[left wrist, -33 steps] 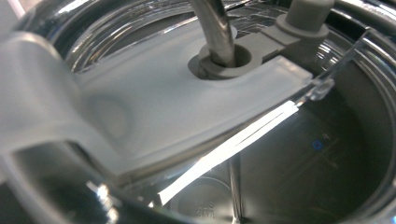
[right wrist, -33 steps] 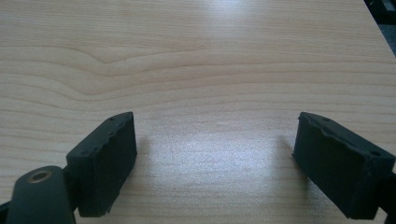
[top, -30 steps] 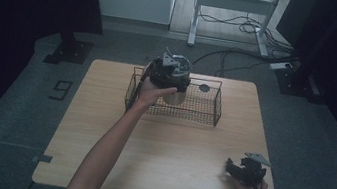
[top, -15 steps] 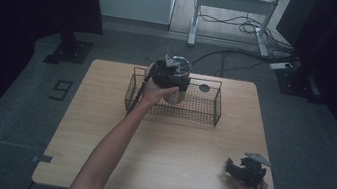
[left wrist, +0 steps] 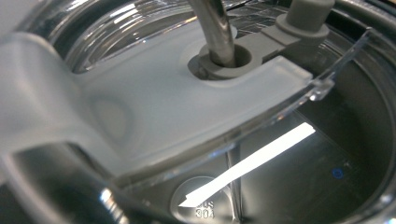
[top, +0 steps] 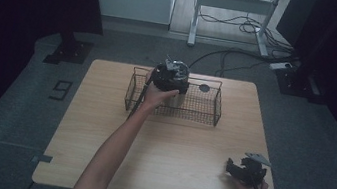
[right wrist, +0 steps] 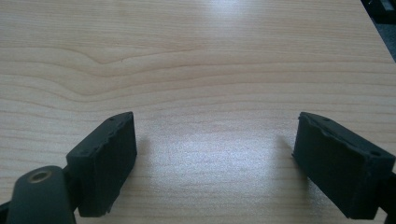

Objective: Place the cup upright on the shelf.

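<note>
A steel cup (top: pixel 177 94) with a clear lid (left wrist: pixel 177 107) and a metal straw (left wrist: pixel 217 28) stands upright in the left part of a wire basket (top: pixel 204 112) at the table's far side. My left gripper (top: pixel 171 76) sits right on top of the cup, shut on its rim with the hand around it. In the left gripper view the lid lies very close and the jaws are hidden. My right gripper (top: pixel 234 169) rests near the front right corner, its jaws (right wrist: pixel 215 158) open wide over bare wood.
A small black disc (top: pixel 204 88) lies in the basket to the right of the cup. The wooden table (top: pixel 174 146) is bare between the basket and the right gripper. The left gripper's cable (top: pixel 137 103) hangs over the basket's front left side.
My left hand has sunk a little, and the cup under it has gone lower into the basket. The right gripper has stayed where it was.
</note>
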